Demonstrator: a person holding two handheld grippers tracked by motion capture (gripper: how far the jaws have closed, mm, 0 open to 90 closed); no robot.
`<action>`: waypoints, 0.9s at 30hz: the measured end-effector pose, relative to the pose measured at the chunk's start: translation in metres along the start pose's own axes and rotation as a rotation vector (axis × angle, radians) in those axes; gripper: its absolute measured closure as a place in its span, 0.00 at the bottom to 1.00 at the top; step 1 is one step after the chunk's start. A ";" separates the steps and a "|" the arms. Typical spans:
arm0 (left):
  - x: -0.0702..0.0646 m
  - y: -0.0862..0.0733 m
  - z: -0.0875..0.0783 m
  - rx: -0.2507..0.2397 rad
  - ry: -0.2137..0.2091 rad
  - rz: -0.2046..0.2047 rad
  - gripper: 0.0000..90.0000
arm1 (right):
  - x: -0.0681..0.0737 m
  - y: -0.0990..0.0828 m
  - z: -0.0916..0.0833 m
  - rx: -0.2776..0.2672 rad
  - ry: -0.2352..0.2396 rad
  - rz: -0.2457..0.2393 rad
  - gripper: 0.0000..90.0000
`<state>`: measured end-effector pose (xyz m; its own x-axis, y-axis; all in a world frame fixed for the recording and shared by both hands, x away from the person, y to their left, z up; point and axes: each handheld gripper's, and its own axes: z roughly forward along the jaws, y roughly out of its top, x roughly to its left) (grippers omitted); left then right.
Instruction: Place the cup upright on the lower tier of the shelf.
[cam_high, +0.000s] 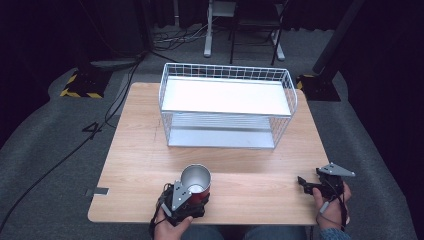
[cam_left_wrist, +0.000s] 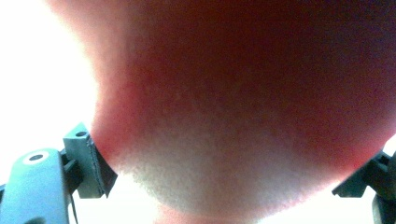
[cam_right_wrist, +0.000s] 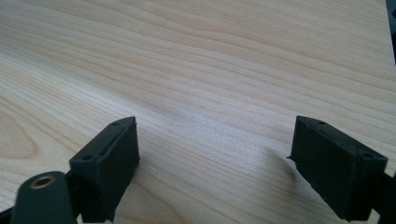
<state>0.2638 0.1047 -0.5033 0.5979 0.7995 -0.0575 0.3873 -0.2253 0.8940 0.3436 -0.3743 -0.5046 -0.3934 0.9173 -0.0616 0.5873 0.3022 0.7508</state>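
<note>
A red cup (cam_high: 196, 182) with a shiny metal inside stands upright near the front edge of the wooden table (cam_high: 145, 150). My left gripper (cam_high: 192, 199) is shut on the cup's lower wall from the near side. In the left gripper view the blurred red cup (cam_left_wrist: 243, 93) sits between both jaws of the left gripper (cam_left_wrist: 224, 179), which press its sides. My right gripper (cam_high: 306, 184) rests at the table's front right, open. In the right gripper view the right gripper (cam_right_wrist: 215, 154) has its jaws spread wide over bare wood, with nothing between them.
A white wire basket rack (cam_high: 225, 70) with a white upper shelf and a lower shelf stands at the back middle of the table. Cables run over the grey carpet (cam_high: 50, 150) to the left. Table legs and stands are behind.
</note>
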 end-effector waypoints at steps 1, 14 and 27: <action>0.000 0.000 0.000 -0.001 0.001 0.000 0.17 | 0.000 0.000 0.000 0.000 0.000 -0.001 0.17; 0.000 0.016 -0.008 -0.040 -0.009 0.005 0.17 | 0.000 0.000 0.000 0.001 0.002 0.002 0.17; 0.010 0.047 -0.005 -0.070 -0.014 0.010 0.17 | -0.001 0.000 0.000 0.004 0.008 0.005 0.17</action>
<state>0.2841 0.1052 -0.4597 0.6111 0.7896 -0.0545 0.3316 -0.1928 0.9235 0.3445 -0.3753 -0.5048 -0.3958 0.9168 -0.0522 0.5922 0.2983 0.7486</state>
